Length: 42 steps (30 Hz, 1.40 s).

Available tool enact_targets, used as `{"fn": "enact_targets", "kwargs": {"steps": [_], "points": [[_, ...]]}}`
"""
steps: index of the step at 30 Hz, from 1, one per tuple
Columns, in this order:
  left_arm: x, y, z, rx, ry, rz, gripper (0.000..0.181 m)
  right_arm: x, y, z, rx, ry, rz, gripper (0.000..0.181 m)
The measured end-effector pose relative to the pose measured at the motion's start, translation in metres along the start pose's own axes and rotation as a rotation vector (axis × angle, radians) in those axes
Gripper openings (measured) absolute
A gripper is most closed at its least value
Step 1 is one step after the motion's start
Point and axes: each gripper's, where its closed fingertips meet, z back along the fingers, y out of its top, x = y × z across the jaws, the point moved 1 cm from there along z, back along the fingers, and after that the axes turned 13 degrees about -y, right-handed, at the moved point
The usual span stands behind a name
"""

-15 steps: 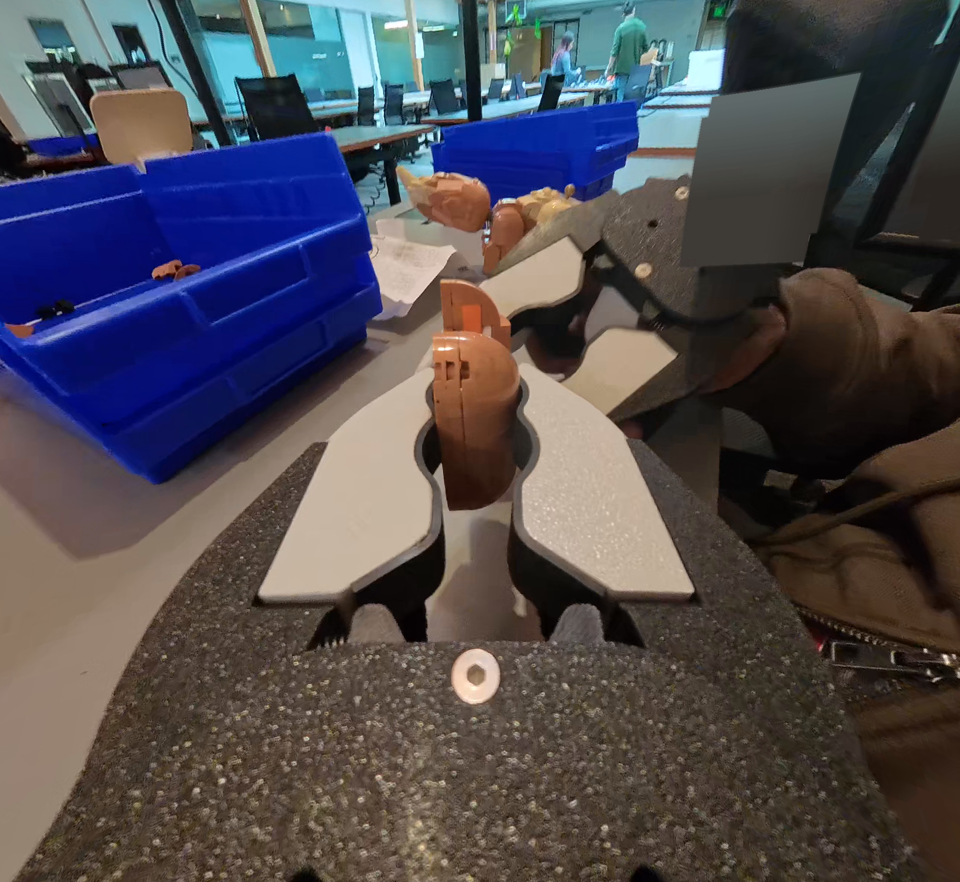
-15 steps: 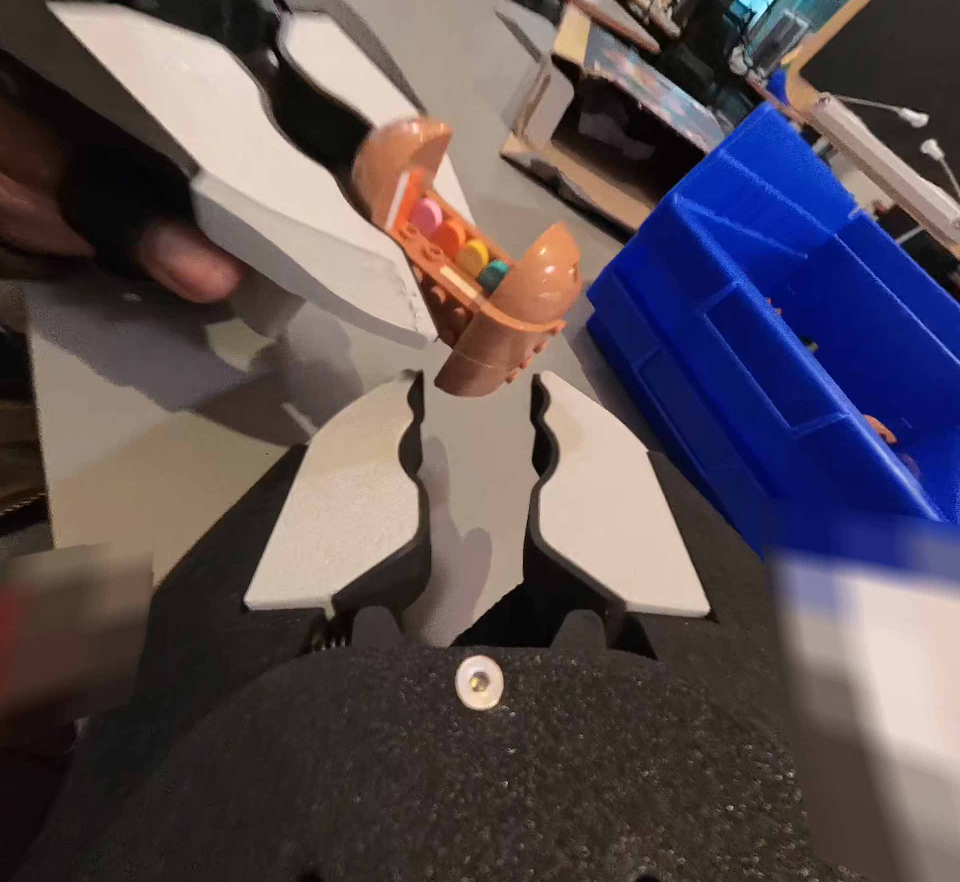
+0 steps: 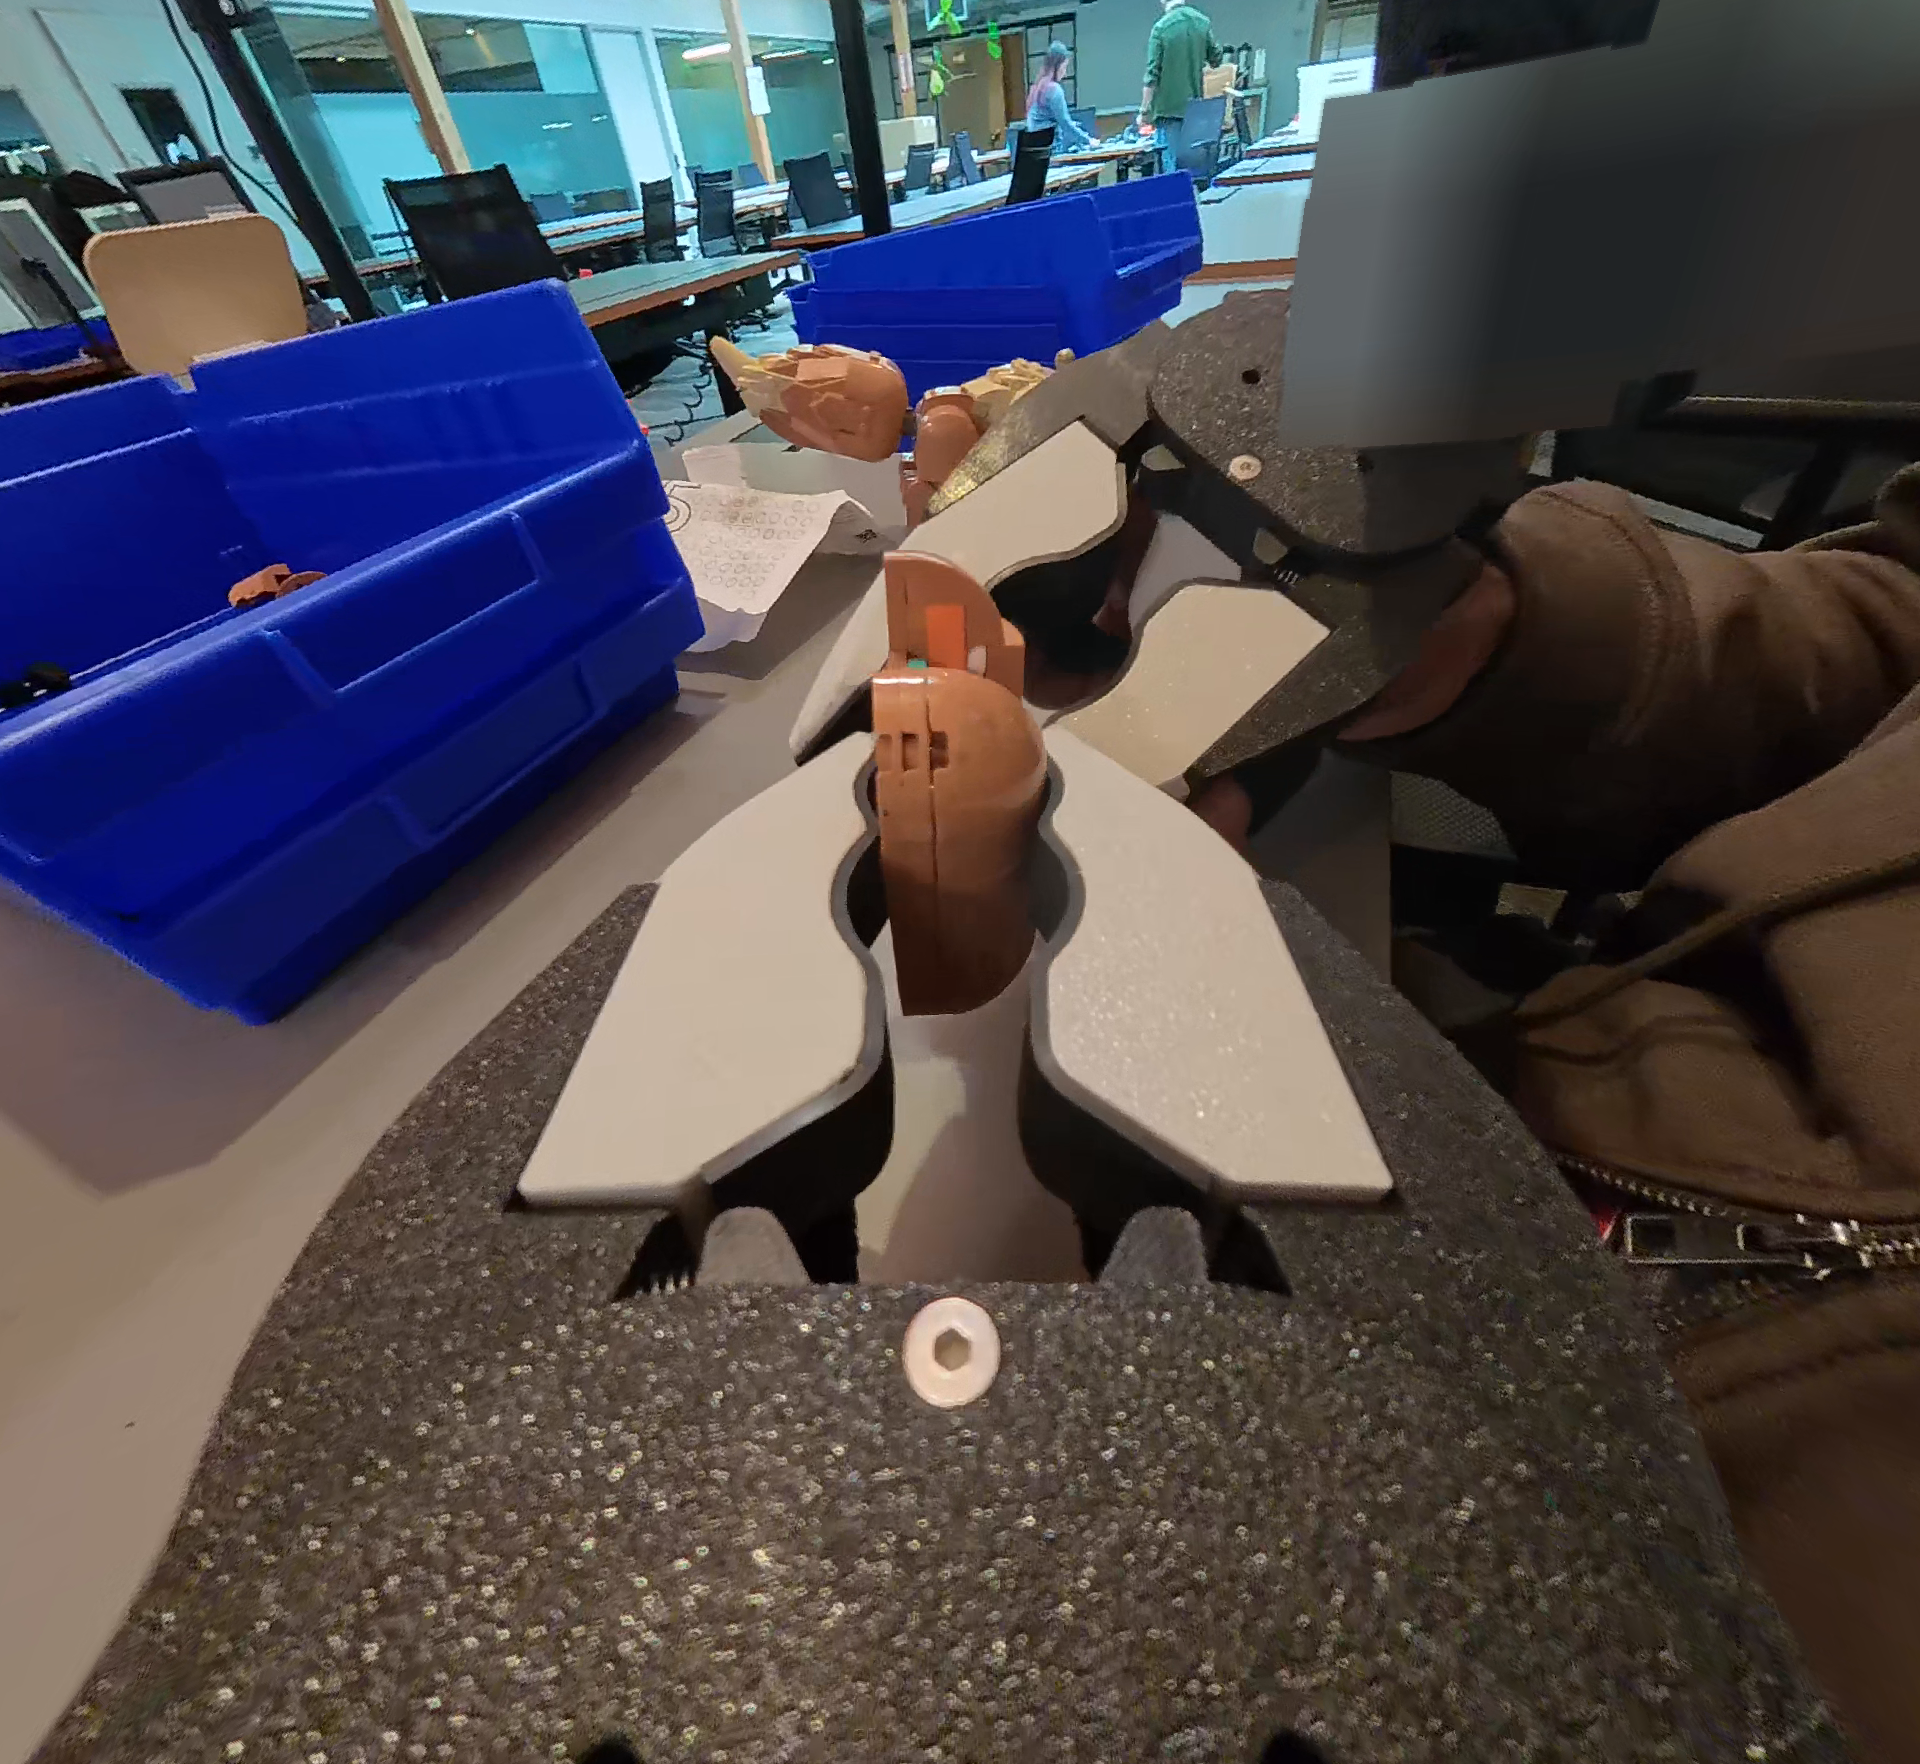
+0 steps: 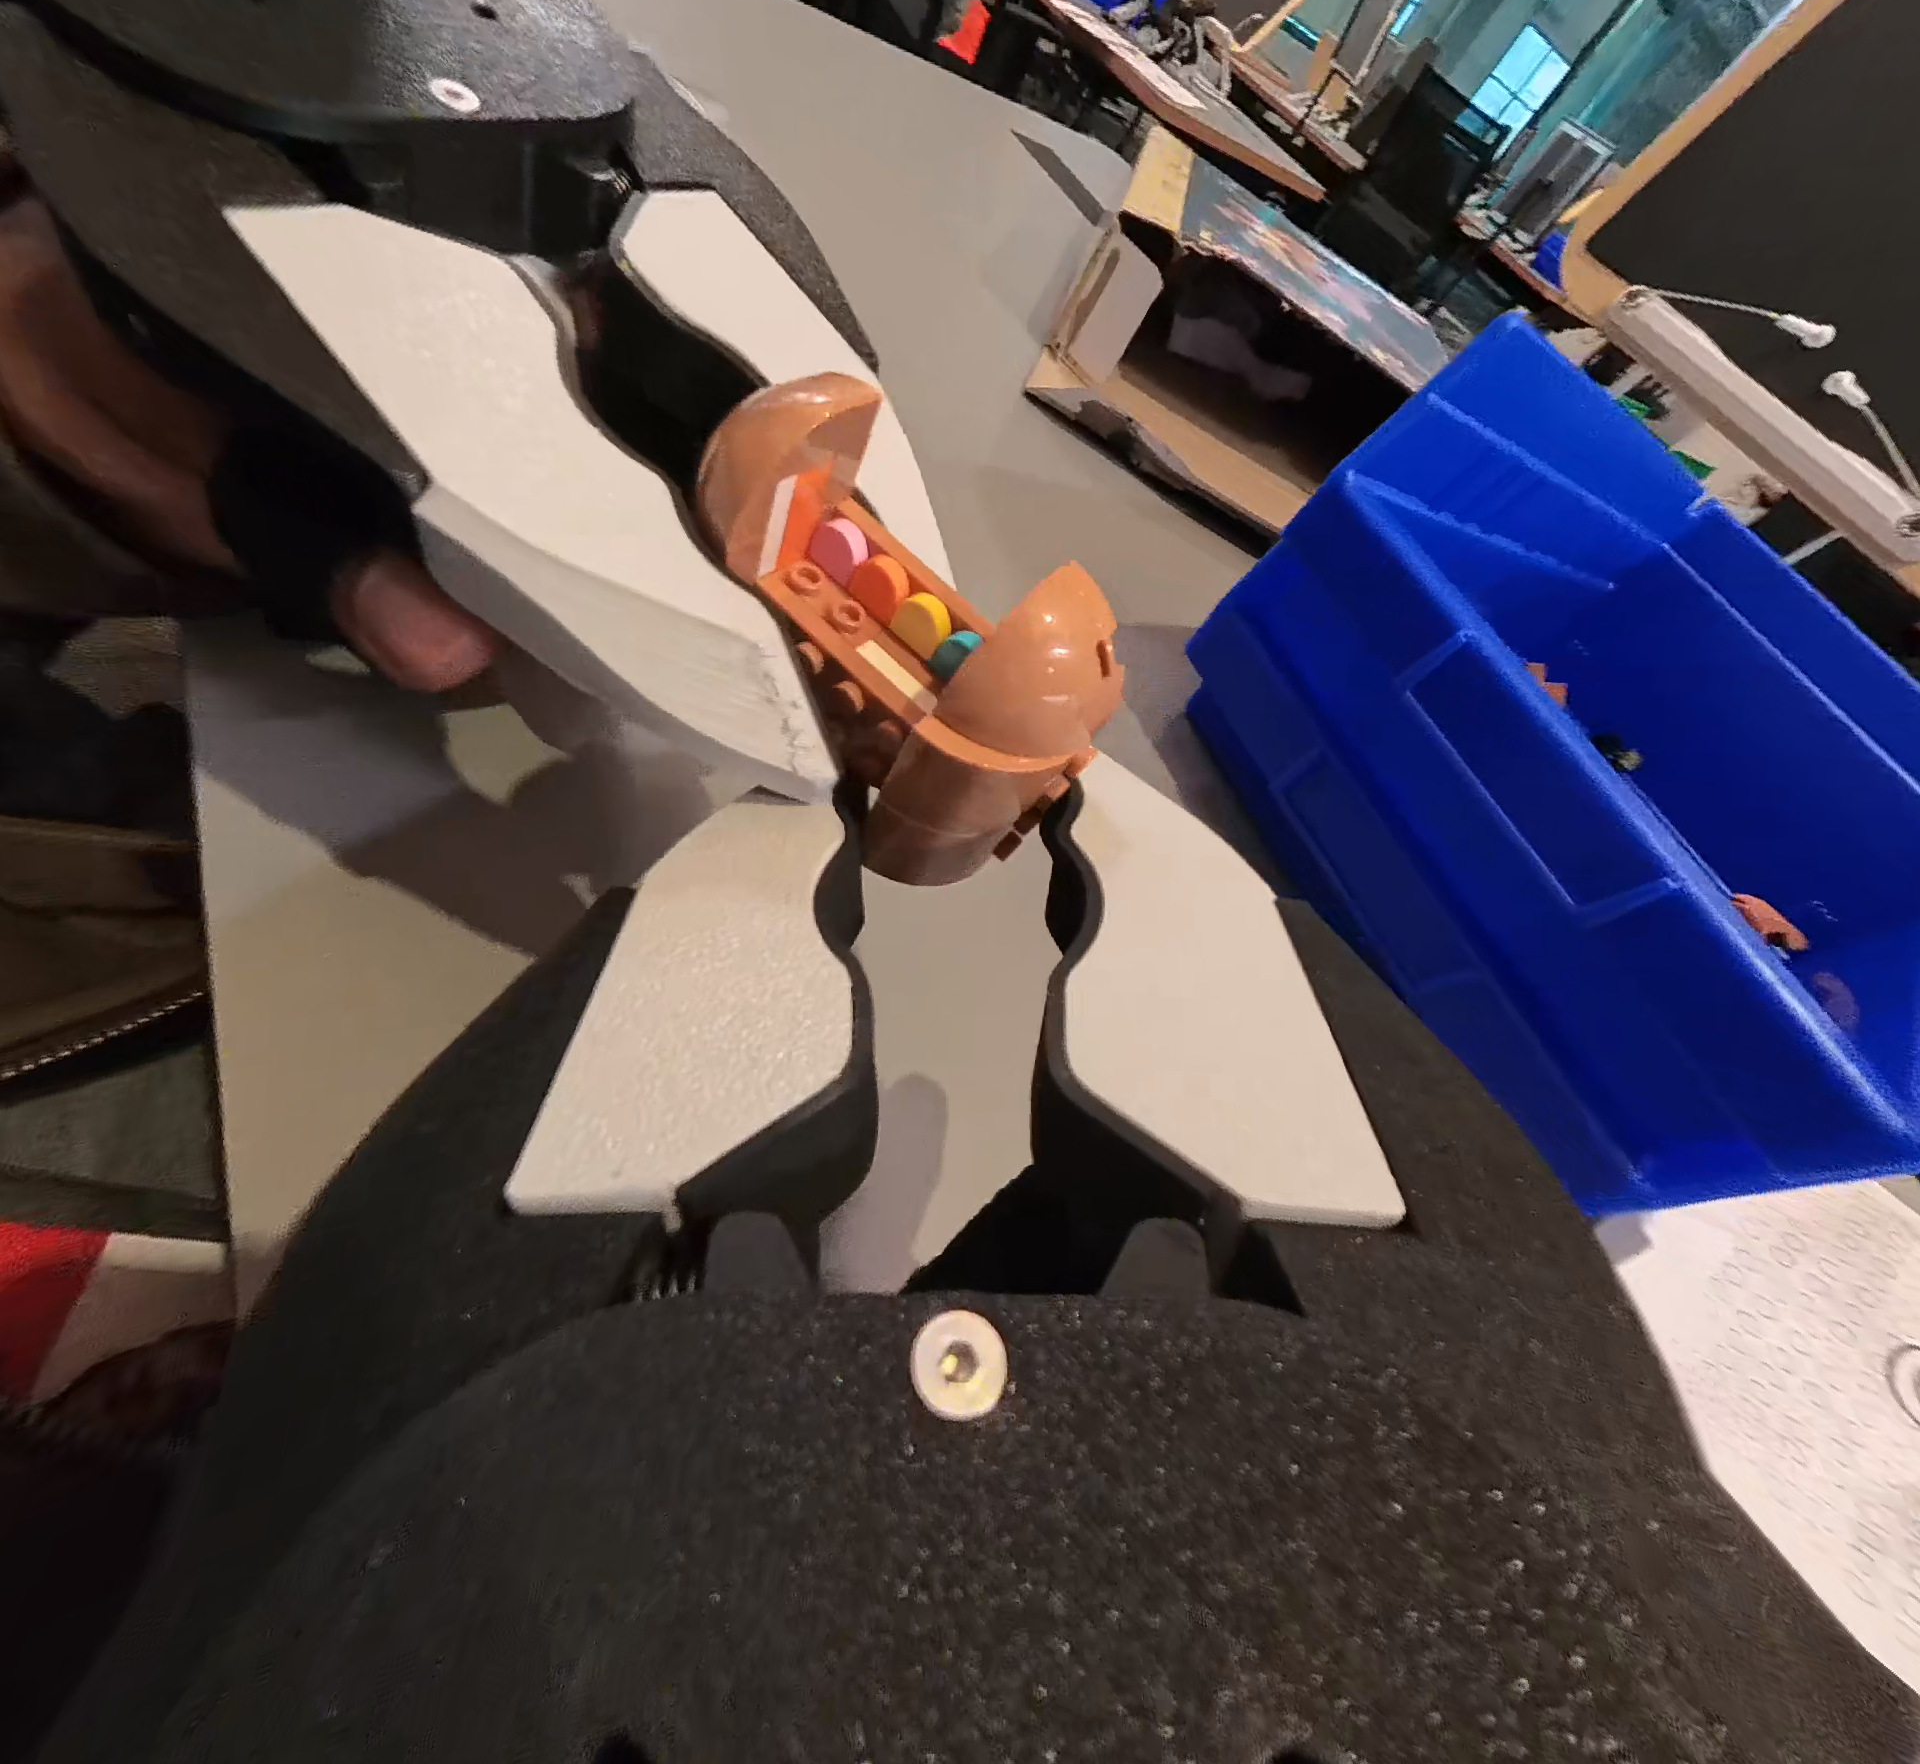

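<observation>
A brown brick-built piece (image 3: 961,841) has two domed ends and a row of coloured round tiles (image 4: 894,587) between them. My left gripper (image 3: 956,758) is shut on one domed end and holds the piece above the grey table (image 3: 125,1091). In the right wrist view the left gripper's fingers (image 4: 520,467) come in from the upper left. My right gripper (image 4: 954,805) has its fingertips closed against the other domed end (image 4: 977,779). Its fingers (image 3: 1039,509) show past the piece in the left wrist view.
A large blue bin (image 3: 312,675) stands left of the grippers and also shows in the right wrist view (image 4: 1558,779). Another blue bin (image 3: 997,280), a brown brick figure (image 3: 831,395) and a printed sheet (image 3: 758,540) lie farther back. A person's sleeve (image 3: 1662,779) is at the right.
My right gripper has come forward onto the piece's near domed end, which was just beyond its fingertips, and its jaws have narrowed. The left gripper still holds the piece.
</observation>
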Motion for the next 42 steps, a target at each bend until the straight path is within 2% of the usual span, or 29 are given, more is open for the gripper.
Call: {"fn": "enact_targets", "kwargs": {"steps": [7,17,19,23,25,28,34,42], "points": [[0.008,0.002,0.003,-0.024,-0.033,-0.090,0.025,-0.005,0.006,0.006,0.076,0.024,0.047,0.030],[0.017,0.000,0.000,-0.058,-0.054,-0.156,0.026,-0.010,0.005,0.015,0.124,0.138,0.127,0.030],[0.013,0.002,0.000,-0.039,-0.026,-0.106,0.025,-0.006,0.006,0.012,0.124,0.088,0.134,0.031],[0.008,0.007,-0.004,0.025,0.103,-0.020,0.024,0.005,0.003,0.004,0.068,-0.115,0.212,0.036],[0.011,0.008,-0.006,0.029,0.128,-0.031,0.024,0.008,0.004,0.002,0.046,-0.204,0.281,0.040],[0.014,0.007,-0.007,0.016,0.149,-0.077,0.024,0.009,0.006,0.002,0.036,-0.245,0.306,0.041],[0.020,0.008,-0.005,-0.003,0.109,-0.172,0.026,0.004,0.009,0.009,0.060,-0.210,0.320,0.039],[0.025,0.006,-0.005,-0.058,0.102,-0.283,0.027,-0.003,0.009,0.013,0.082,-0.087,0.269,0.038]]}}
